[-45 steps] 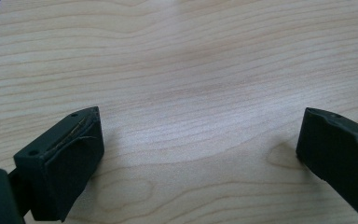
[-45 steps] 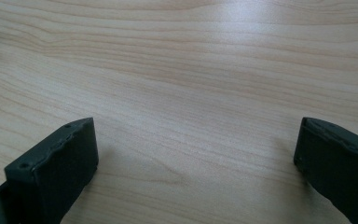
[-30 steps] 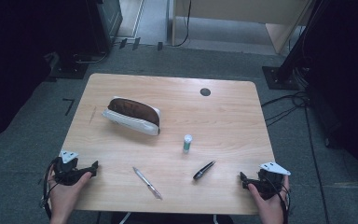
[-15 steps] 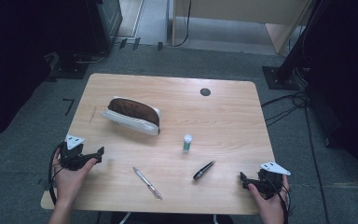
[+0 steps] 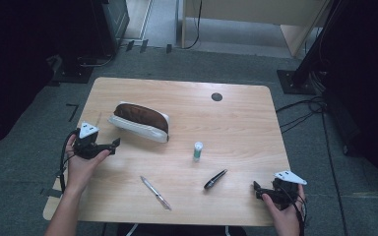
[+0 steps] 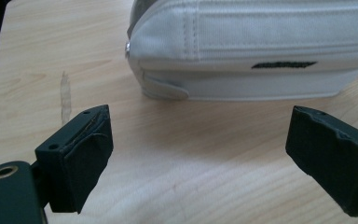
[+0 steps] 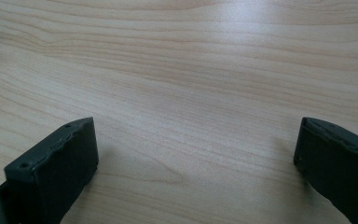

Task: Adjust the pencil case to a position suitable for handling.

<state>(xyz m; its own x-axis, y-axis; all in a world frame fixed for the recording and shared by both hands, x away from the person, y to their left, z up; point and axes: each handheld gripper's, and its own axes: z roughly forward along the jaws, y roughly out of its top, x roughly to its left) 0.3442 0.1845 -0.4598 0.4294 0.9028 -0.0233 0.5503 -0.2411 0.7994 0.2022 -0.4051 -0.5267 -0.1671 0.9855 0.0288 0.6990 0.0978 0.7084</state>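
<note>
Left gripper (image 6: pixel 198 154), its 2 foam-padded jaws spread wide and empty, faces the stitched white canvas pouch (image 6: pixel 256 51) on the grained wooden table (image 6: pixel 200 154); right gripper (image 7: pixel 196 168) also gapes empty.

My table (image 5: pixel 256 123) is pale wood with rounded corners and a dark round plug (image 5: pixel 217 97) near its far edge. On it lie a white pouch (image 5: pixel 140 123), a small green-capped bottle (image 5: pixel 198 150), a black pen (image 5: pixel 215 179) and a silver pen (image 5: pixel 155 192).
</note>
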